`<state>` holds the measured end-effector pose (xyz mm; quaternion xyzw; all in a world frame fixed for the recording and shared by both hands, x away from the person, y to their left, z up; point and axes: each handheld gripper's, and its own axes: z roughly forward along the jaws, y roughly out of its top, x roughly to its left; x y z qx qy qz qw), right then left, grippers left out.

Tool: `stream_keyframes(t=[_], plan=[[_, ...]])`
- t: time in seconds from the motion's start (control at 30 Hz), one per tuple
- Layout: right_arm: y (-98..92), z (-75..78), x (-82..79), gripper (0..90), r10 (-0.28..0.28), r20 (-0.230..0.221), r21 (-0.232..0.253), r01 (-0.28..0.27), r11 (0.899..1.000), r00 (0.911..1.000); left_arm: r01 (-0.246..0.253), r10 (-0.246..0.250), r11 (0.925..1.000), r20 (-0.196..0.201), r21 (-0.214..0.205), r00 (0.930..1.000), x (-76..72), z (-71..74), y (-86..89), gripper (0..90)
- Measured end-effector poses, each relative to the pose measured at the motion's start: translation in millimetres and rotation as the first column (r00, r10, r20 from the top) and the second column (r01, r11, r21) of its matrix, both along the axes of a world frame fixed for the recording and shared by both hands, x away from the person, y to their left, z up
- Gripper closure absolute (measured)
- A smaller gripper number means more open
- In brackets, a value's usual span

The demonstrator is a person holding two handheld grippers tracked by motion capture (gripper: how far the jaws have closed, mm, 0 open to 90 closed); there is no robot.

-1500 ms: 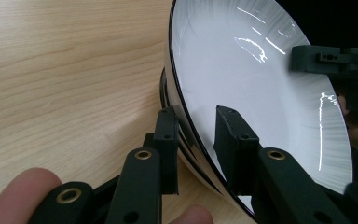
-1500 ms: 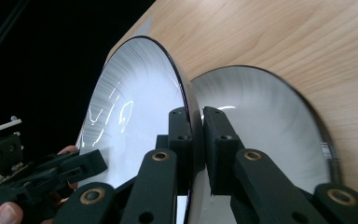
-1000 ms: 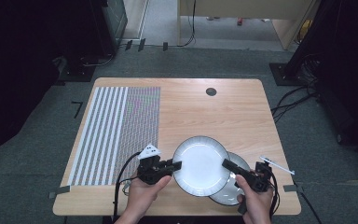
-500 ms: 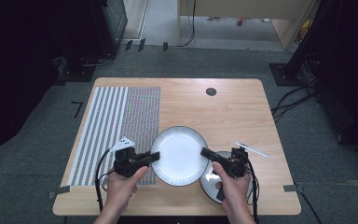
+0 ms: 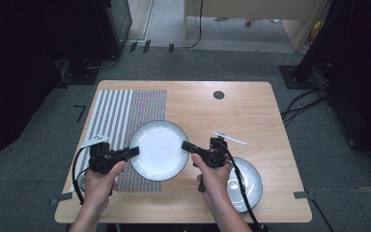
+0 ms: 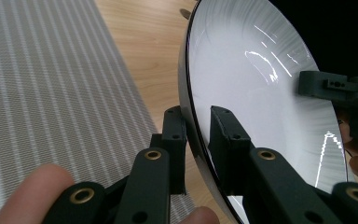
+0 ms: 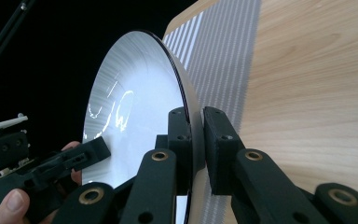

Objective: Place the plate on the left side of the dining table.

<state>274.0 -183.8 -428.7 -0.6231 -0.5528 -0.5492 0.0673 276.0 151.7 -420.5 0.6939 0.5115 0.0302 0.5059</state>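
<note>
A person held a white plate (image 5: 159, 150) with a dark rim between two hand-held tools above a wooden desk (image 5: 251, 111), one tool on each side of it. The left tool (image 5: 134, 152) gripped the plate's left edge; in the left gripper view its two black jaws stood on either side of the rim (image 6: 196, 135), closed down on it after drawing in over the last moment. The right tool (image 5: 187, 145) clamped the opposite edge, and the right gripper view showed its jaws pressed against both faces of the rim (image 7: 193, 140), firmly shut on the plate.

From the high view the plate sat left of the desk's centre, its left part over the near right corner of a grey striped mat (image 5: 116, 116) that covered the left side of the desk. The two gripper views showed the plate clear of the mat and the wood beneath it.

A second white plate (image 5: 249, 186) with a dark rim lay flat on the desk at the near right, partly under the person's right hand (image 5: 212, 176) and the cable trailing from the right tool. The left hand (image 5: 101, 176) came in from the near edge on the left, beside the mat. A small dark round spot (image 5: 219, 94) marked the far part of the desk, well apart from both plates. Grey carpet (image 5: 29, 159) surrounded the desk.
</note>
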Motion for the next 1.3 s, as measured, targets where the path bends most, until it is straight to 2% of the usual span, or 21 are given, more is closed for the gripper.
stream_keyframes(t=[0.3, 0.4, 0.43, 0.7, 0.8, 0.87, 0.97, 1.0, 1.03, 1.07, 1.13, 1.2, 1.23, 1.3], plan=[[47.7, -5.4, 27.6, 82.5, 0.032, -0.022, 0.0, -0.032, 0.999, 0.9993, -0.075, 0.075, 0.9972, -0.016, -0.001, 0.9971, 11.8, -2.7, 44.3, 77.3], [57.5, -6.5, 34.5, 82.6, 0.039, -0.029, 0.002, -0.039, 0.999, 0.9988, -0.085, 0.085, 0.9964, -0.024, -0.005, 0.9961, 15.3, -3.5, 51.4, 77.5], [64.8, -7.5, 40.5, 82.5, 0.048, -0.037, 0.006, -0.047, 0.999, 0.9982, -0.095, 0.095, 0.9955, -0.033, -0.007, 0.995, 20.4, -4.6, 59.5, 77.6], [88.2, -17.8, 63.7, 82.6, 0.063, -0.076, 0.016, -0.062, 0.998, 0.9951, -0.122, 0.122, 0.9925, -0.081, 0.006, 0.9892, 39.1, -11.2, 80.8, 77.7], [97.2, -22.1, 70.9, 82.7, 0.059, -0.085, 0.02, -0.057, 0.998, 0.9946, -0.132, 0.133, 0.9912, -0.085, 0.01, 0.9875, 43.1, -12.4, 85.5, 77.8], [100.4, -23.5, 73.3, 82.7, 0.058, -0.091, 0.021, -0.057, 0.998, 0.9941, -0.143, 0.144, 0.9896, -0.091, 0.018, 0.9855, 47.3, -13.6, 89.3, 77.7], [112.2, -30.7, 83.0, 82.8, 0.056, -0.108, 0.019, -0.054, 0.998, 0.9926, -0.172, 0.175, 0.9844, -0.12, 0.04, 0.9772, 61.3, -19.4, 97.9, 77.5], [115.7, -33.5, 86.6, 83.0, 0.051, -0.114, 0.015, -0.049, 0.999, 0.9921, -0.172, 0.175, 0.9844, -0.12, 0.04, 0.9772, 61.3, -19.4, 97.9, 77.5], [117.8, -35.5, 89.9, 83.1, 0.048, -0.123, 0.01, -0.047, 0.999, 0.9912, -0.173, 0.178, 0.9839, -0.13, 0.044, 0.9755, 68.4, -22.2, 100.1, 77.5], [119.0, -37.1, 92.6, 83.1, 0.044, -0.128, 0.009, -0.043, 0.999, 0.9908, -0.173, 0.178, 0.9839, -0.13, 0.044, 0.9755, 68.4, -22.2, 100.1, 77.6], [121.4, -41.3, 100.0, 83.3, 0.031, -0.14, 0.003, -0.031, 1.0, 0.9897, -0.169, 0.175, 0.9843, -0.155, 0.051, 0.9723, 81.7, -27.9, 101.7, 77.6], [122.6, -43.7, 103.6, 83.4, 0.023, -0.144, -0.001, -0.024, 1.0, 0.9893, -0.169, 0.177, 0.9837, -0.157, 0.059, 0.9717, 85.6, -29.4, 101.7, 77.6], [125.1, -49.8, 111.1, 83.3, 0.008, -0.159, 0.0, -0.008, 1.0, 0.9872, -0.175, 0.185, 0.9816, -0.169, 0.077, 0.968, 93.5, -32.7, 102.0, 77.6], [128.6, -54.7, 116.4, 83.4, -0.005, -0.166, -0.002, 0.005, 1.0, 0.9861, -0.193, 0.207, 0.977, -0.179, 0.09, 0.9619, 99.8, -36.3, 102.4, 77.5]])
